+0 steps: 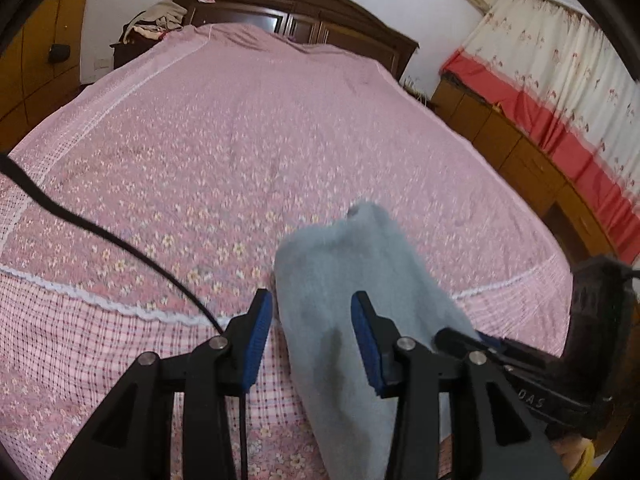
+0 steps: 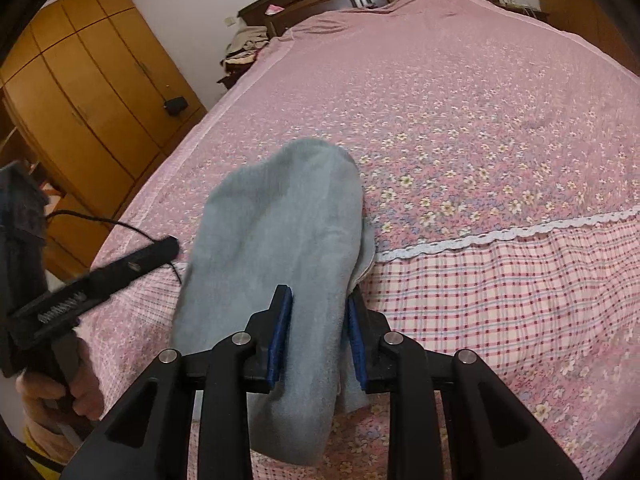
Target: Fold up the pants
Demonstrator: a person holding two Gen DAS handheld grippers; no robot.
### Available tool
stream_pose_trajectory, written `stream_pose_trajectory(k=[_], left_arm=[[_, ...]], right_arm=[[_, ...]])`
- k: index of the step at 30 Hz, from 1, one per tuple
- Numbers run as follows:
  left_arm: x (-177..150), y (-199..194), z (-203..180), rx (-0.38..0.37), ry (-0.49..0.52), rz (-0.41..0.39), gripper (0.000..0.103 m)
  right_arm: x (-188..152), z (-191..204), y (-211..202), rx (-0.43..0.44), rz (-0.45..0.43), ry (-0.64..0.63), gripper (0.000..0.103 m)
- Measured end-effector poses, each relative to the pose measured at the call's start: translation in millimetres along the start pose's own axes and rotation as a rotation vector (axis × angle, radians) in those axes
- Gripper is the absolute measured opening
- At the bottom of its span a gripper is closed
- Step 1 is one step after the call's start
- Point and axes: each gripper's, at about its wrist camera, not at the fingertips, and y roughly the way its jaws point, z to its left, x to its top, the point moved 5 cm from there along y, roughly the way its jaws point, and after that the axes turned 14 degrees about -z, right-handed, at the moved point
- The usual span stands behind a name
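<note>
The bed (image 1: 240,152) fills most of both views, spread with a pink flowered cover (image 2: 480,120) that ends in a white lace strip and a checked border low in the frame. Its dark wooden headboard (image 1: 320,12) runs along the top, a yellow wardrobe (image 2: 80,100) stands at the upper left of my right view, and a cream and red curtain (image 1: 560,80) hangs at the upper right of my left view.

The grey-blue pants (image 2: 280,220), folded into a long narrow bundle, run from the bottom centre up toward mid-frame in both views.

My right tongs (image 2: 320,336) are closed onto the near end of the pants, both blue pads pressing the cloth. My left tongs (image 1: 312,340) stand partly open: the cloth lies between the pads and touches the right one, with a clear gap at the left pad, so they grip nothing.

A black cable (image 1: 100,232) trails across the lower left of my left view.
</note>
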Motion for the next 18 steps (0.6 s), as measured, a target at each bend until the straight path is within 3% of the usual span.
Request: stream_pose_trajectory(k=[5, 8, 10, 14, 18], left_arm=[[7.3, 17.8, -9.1, -0.056, -0.023, -0.025, 0.041], [7.9, 34.0, -18.0, -0.095, -0.013, -0.029, 0.032], [7.8, 46.2, -23.2, -0.108, 0.005, -0.027, 0.031], [0.0, 77.5, -19.3, -0.035, 0.058, 0.025, 0.023], [-8.9, 94.9, -8.1, -0.018, 0.014, 0.064, 0.014]], right_arm=[[17.6, 4.0, -12.6, -0.074, -0.089, -0.059, 0.027], [20.0, 11.7, -10.5, -0.034, -0.109, -0.081, 0.027], [17.5, 18.5, -0.1, 0.001, -0.096, -0.113, 0.027], [9.7, 19.5, 29.7, -0.016, -0.061, -0.164, 0.025], [-1.0, 5.7, 58.0, -0.052, -0.018, -0.173, 0.022]])
